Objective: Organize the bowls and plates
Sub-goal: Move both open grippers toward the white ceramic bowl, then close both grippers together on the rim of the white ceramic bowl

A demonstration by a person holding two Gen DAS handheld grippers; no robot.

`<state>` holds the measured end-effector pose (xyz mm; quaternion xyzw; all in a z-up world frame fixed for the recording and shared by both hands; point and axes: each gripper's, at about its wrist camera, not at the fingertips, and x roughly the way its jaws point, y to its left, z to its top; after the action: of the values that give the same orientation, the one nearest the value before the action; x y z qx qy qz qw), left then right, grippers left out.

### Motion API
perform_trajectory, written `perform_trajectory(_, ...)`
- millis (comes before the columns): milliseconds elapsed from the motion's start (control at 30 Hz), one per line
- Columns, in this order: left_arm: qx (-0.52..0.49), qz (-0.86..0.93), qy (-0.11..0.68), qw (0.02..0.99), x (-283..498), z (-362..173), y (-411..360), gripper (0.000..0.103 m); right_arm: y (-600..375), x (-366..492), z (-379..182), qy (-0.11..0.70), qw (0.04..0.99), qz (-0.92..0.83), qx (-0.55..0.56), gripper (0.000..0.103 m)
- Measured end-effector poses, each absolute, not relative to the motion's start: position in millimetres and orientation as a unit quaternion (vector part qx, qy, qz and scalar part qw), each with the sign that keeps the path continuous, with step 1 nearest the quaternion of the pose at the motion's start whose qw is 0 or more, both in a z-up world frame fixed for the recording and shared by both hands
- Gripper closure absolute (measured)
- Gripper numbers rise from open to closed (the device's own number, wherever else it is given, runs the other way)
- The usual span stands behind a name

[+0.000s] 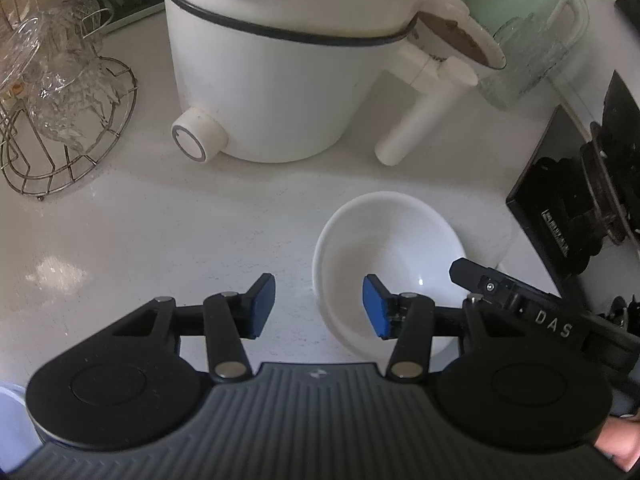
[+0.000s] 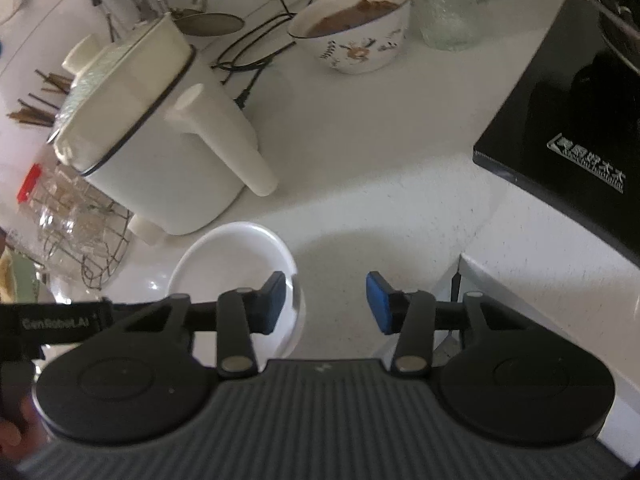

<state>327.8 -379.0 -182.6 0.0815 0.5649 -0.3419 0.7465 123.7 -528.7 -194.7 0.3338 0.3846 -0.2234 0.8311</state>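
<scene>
An empty white bowl stands upright on the pale counter, in front of a white electric pot. My left gripper hangs just above the bowl's left rim with its blue pads apart, one outside the bowl and one over its inside, not pressing on the wall. In the right wrist view the same bowl lies low and left. My right gripper straddles its right rim, open, with the left pad over the inside. My right gripper's black finger shows over the bowl's far side in the left wrist view.
The white electric pot with a long handle stands close behind the bowl. A wire rack of glassware is on the left. A floral bowl of brown food, a glass jug and a black cooktop fill the right.
</scene>
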Motion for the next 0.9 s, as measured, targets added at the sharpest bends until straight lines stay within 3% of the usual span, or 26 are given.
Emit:
perform_trajectory(133,0.08,-0.342,0.564,0.748,331.5,-186.5,-377.7,0.053,-520.2,130.4,-197.3,0.392,0.835,-0.225,0.315,0.06)
perform_trajectory(267,0.061,-0.353,0.577,0.734,335.4,-193.5,-372.3,0.07,-521.7,132.4,-204.0,0.399,0.825,-0.234,0.324,0.07)
perform_trajectory(400,0.044,-0.359,0.582,0.728,337.1,-196.4,-366.0,0.077,-519.9,135.2,-204.8,0.404,0.825,-0.227,0.324,0.082)
perform_trajectory(900,0.025,-0.38,0.584,0.717,339.5,-199.5,-358.3,0.078,-505.8,142.5,-203.4,0.412,0.83,-0.198,0.321,0.095)
